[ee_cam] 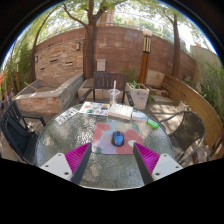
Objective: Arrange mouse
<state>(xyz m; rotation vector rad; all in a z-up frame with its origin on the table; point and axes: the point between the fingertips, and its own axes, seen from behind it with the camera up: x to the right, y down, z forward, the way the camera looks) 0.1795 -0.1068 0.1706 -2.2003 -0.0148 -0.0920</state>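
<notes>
A small blue and black mouse [118, 139] lies on a reddish mouse mat [110, 134] on a round glass patio table [70, 130]. My gripper [113, 157] hovers over the near part of the table, fingers spread wide apart with nothing between them. The mouse sits just ahead of the fingertips, about midway between the left pink pad [78, 156] and the right pink pad [147, 155].
Papers and magazines [97, 108] and a white book [121, 111] lie at the table's far side, with a green item [153, 124] at the right. Black metal chairs [15, 128] ring the table. A planter [138, 95], benches and a brick wall [110, 50] stand behind.
</notes>
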